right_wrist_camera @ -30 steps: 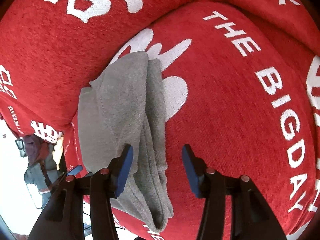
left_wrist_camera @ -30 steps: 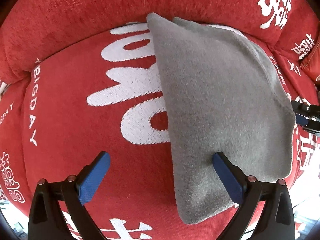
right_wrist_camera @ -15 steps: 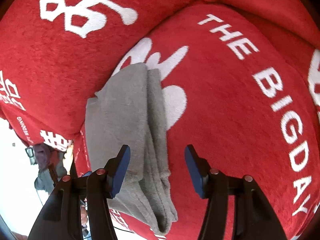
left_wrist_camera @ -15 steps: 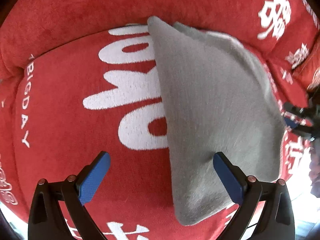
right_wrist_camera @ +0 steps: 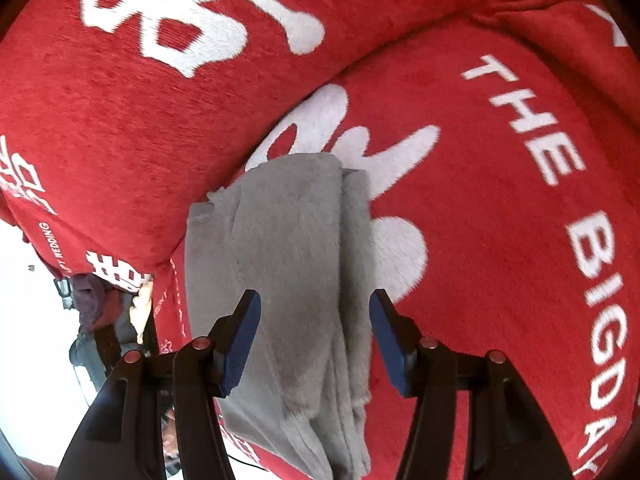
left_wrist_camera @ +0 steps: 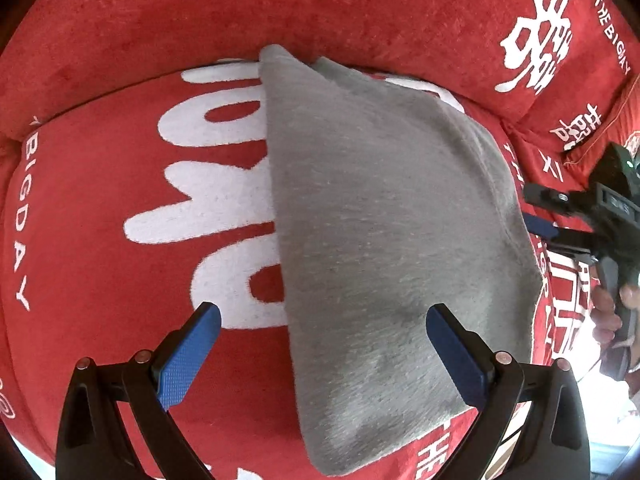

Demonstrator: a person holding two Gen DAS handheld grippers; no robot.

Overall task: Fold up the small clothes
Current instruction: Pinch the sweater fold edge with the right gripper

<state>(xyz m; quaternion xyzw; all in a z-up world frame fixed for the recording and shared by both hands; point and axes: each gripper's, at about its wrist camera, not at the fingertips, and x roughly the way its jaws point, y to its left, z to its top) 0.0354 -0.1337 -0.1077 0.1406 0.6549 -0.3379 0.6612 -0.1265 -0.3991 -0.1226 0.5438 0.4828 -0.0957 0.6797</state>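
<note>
A grey fleecy cloth (left_wrist_camera: 380,220) lies folded into a long strip on the red seat cushion (left_wrist_camera: 100,240), running from the backrest toward the seat's front edge. My left gripper (left_wrist_camera: 322,314) hovers open above it. Its left finger is over bare cushion and its right finger over the cloth. In the right wrist view the cloth (right_wrist_camera: 288,232) shows stacked layers along its right side. My right gripper (right_wrist_camera: 315,298) is open and straddles the strip's near end without pressing on it. One of its blue fingers (left_wrist_camera: 541,227) shows at the cloth's right edge in the left wrist view.
The red backrest (right_wrist_camera: 180,100) with white characters rises right behind the cloth. A person's hand (left_wrist_camera: 608,316) holds the right gripper's handle. Beyond the cushion's left end, a heap of other clothes (right_wrist_camera: 100,304) lies lower down.
My right gripper has shifted sideways, so the strip now lies centred between its fingers. In the left wrist view it reaches further in from the right. My left gripper has barely moved.
</note>
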